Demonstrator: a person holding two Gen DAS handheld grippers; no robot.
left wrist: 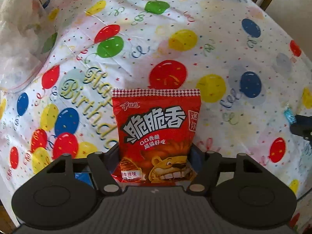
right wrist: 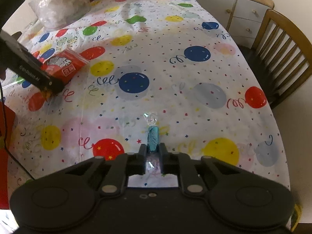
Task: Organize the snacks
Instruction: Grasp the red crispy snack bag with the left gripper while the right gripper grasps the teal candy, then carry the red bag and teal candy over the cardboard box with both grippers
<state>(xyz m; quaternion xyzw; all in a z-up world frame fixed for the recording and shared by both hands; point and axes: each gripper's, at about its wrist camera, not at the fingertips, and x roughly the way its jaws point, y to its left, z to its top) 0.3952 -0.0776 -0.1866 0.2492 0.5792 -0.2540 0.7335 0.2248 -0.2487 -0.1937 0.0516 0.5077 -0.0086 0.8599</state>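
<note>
The left gripper point(left wrist: 156, 156) pinches a red snack packet point(left wrist: 156, 132) above the balloon-print surface point(left wrist: 214, 39). The right gripper point(right wrist: 153, 154) pinches a blue wrapped candy point(right wrist: 153, 136). Both seem mid-carry; next probably calls for reaching the clear bag point(right wrist: 62, 3).

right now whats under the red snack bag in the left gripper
The balloon tablecloth lies beneath the red snack bag. Whatever sits directly under the bag is covered by it.
</note>
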